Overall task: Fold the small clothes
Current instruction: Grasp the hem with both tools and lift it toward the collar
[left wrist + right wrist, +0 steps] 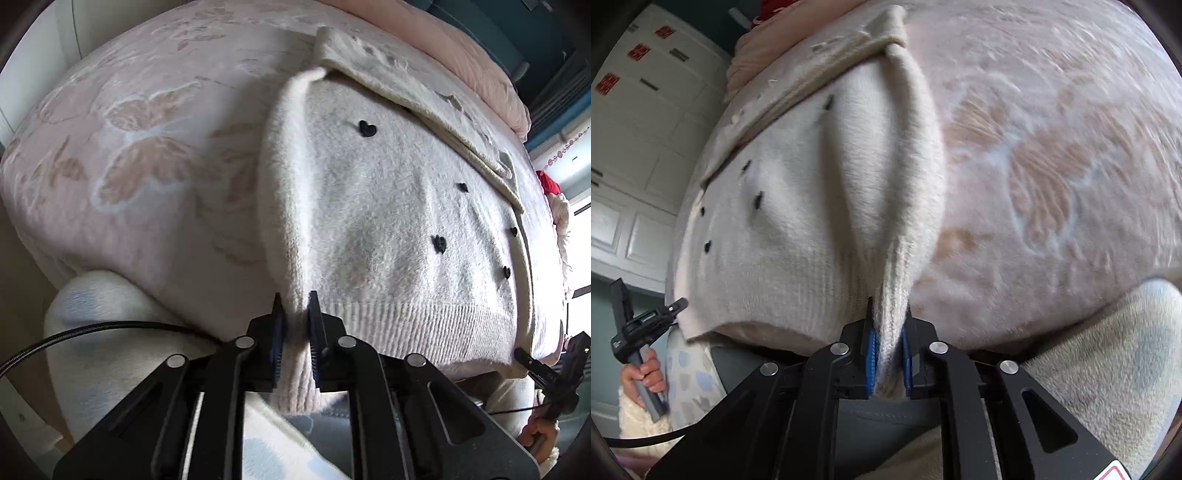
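A small cream fuzzy cardigan (388,206) with black heart buttons lies on a pink butterfly-print blanket (129,147); its collar is at the far end. My left gripper (295,306) is shut on the ribbed hem at the cardigan's left bottom corner. My right gripper (888,314) is shut on the ribbed hem at the right bottom corner of the cardigan (798,206), which rises in a fold there. Each gripper also shows in the other's view: the right gripper (524,356) at the lower right, the left gripper (677,306) at the lower left.
The blanket (1052,147) covers a bed whose near edge is just below the hem. A white wardrobe (639,122) stands to the left in the right wrist view. A pink pillow (472,55) lies at the far end. The person's fleece-clad legs (110,332) are close below.
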`<action>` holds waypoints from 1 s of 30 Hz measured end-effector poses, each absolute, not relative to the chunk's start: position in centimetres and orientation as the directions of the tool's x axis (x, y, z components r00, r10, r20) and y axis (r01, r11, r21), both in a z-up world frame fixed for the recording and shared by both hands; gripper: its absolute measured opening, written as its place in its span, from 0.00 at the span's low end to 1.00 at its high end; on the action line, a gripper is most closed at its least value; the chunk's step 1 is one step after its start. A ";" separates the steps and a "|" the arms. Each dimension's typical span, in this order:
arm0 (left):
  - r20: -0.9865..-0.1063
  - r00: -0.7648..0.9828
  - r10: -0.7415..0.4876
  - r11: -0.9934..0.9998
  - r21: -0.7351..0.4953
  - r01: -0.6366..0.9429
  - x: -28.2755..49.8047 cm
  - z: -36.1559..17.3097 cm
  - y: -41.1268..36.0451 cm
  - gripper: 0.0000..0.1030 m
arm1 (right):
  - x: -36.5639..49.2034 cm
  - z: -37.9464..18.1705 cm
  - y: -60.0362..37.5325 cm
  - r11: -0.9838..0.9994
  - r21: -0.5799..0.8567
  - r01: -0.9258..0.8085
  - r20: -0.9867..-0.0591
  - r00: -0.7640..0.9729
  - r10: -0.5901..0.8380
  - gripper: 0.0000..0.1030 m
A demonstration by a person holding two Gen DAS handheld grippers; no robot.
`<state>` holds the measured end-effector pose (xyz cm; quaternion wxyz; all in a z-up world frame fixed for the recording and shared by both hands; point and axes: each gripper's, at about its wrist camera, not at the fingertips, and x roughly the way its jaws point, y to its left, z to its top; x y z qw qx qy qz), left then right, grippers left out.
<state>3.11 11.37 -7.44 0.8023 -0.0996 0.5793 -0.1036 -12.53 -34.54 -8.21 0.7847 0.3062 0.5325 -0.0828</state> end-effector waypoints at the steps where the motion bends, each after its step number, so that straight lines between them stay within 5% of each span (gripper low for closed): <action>1: -0.909 0.310 -0.279 0.959 -0.280 0.039 3.1 -7.5 11.3 0.30 | -12.3 -8.1 -34.4 0.804 0.383 0.454 -0.890 0.415 0.189 0.20; 3: -0.908 0.325 -0.266 0.961 -0.278 0.011 3.1 -7.5 11.5 0.63 | -12.1 -8.0 -34.1 0.819 0.345 0.458 -0.903 0.401 0.156 0.39; 6: -0.896 0.336 -0.291 0.950 -0.311 -0.006 2.7 -7.5 11.9 0.73 | -11.8 -8.2 -33.8 0.818 0.336 0.467 -0.907 0.395 0.147 0.55; 12: -0.914 0.304 -0.268 0.960 -0.279 0.005 2.9 -9.1 10.4 0.77 | -11.7 -9.4 -34.6 0.779 0.392 0.489 -0.895 0.399 0.200 0.58; 13: -0.916 0.305 -0.259 0.963 -0.269 0.011 3.1 -9.1 10.0 0.74 | -11.8 -9.2 -34.7 0.775 0.397 0.491 -0.891 0.410 0.197 0.37; 14: -0.914 0.308 -0.266 0.962 -0.272 0.025 3.1 -8.8 9.8 0.48 | -11.8 -8.9 -34.7 0.774 0.404 0.488 -0.883 0.429 0.191 0.13; 15: -0.904 0.300 -0.303 0.952 -0.299 0.058 3.2 -8.5 9.5 0.16 | -11.8 -8.6 -34.9 0.761 0.434 0.482 -0.869 0.447 0.212 0.10; 16: -0.901 0.287 -0.324 0.946 -0.317 0.072 3.3 -8.2 9.4 0.10 | -12.2 -8.1 -35.2 0.736 0.473 0.485 -0.846 0.482 0.227 0.10; 22: -0.863 0.310 -0.398 0.916 -0.391 0.090 1.3 -4.3 11.6 0.08 | -15.1 -3.1 -34.6 0.777 0.452 0.438 -0.818 0.552 0.164 0.08; 30: -0.884 0.205 -0.420 0.898 -0.372 0.233 -6.3 -1.1 12.6 0.07 | -21.2 -0.8 -31.7 0.876 0.327 0.354 -0.900 0.399 0.175 0.09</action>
